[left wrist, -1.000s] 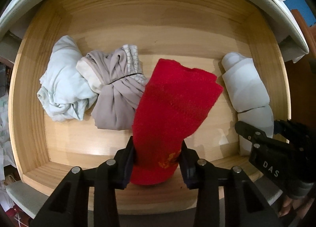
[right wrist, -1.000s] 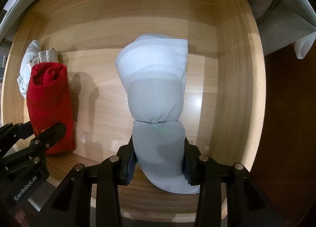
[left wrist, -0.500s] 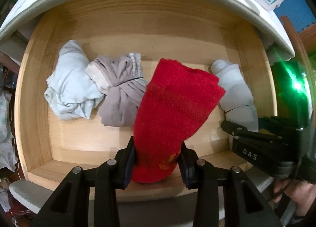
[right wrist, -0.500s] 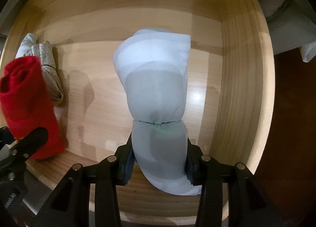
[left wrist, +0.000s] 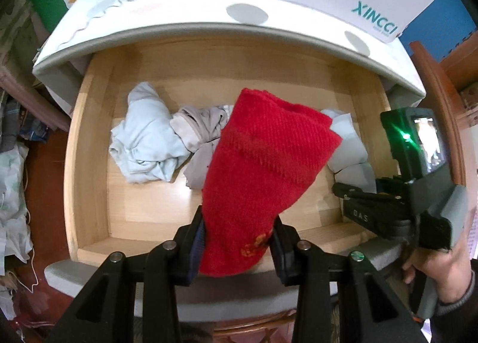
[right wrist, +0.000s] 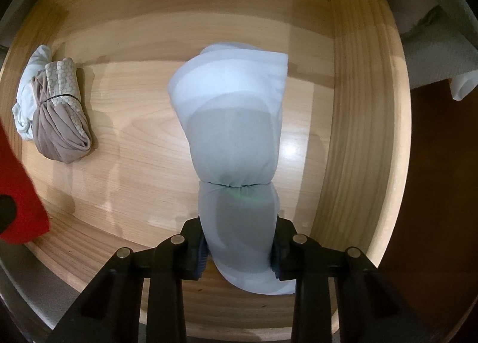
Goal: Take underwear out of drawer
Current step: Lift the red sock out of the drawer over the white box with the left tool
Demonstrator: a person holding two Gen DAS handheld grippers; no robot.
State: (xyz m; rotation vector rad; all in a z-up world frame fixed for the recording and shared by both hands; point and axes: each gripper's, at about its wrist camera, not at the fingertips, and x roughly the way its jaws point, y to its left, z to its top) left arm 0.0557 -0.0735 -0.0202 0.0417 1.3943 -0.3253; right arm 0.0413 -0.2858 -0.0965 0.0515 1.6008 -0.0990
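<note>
Left wrist view: left gripper pinching red roll, lifted clear above drawer since a second ago. Right gripper jaws just tightened on white roll, low in drawer. Grey bundle, pale bundle remaining.

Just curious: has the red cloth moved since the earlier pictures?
Yes. The red cloth has risen away from the drawer, which looks smaller in the left view.

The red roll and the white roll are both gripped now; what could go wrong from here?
1. The left gripper pinches only the near end of the red roll, so the long free part may sag or slip out.
2. The white roll still lies in the drawer; lifting it by one end might unroll it.
</note>
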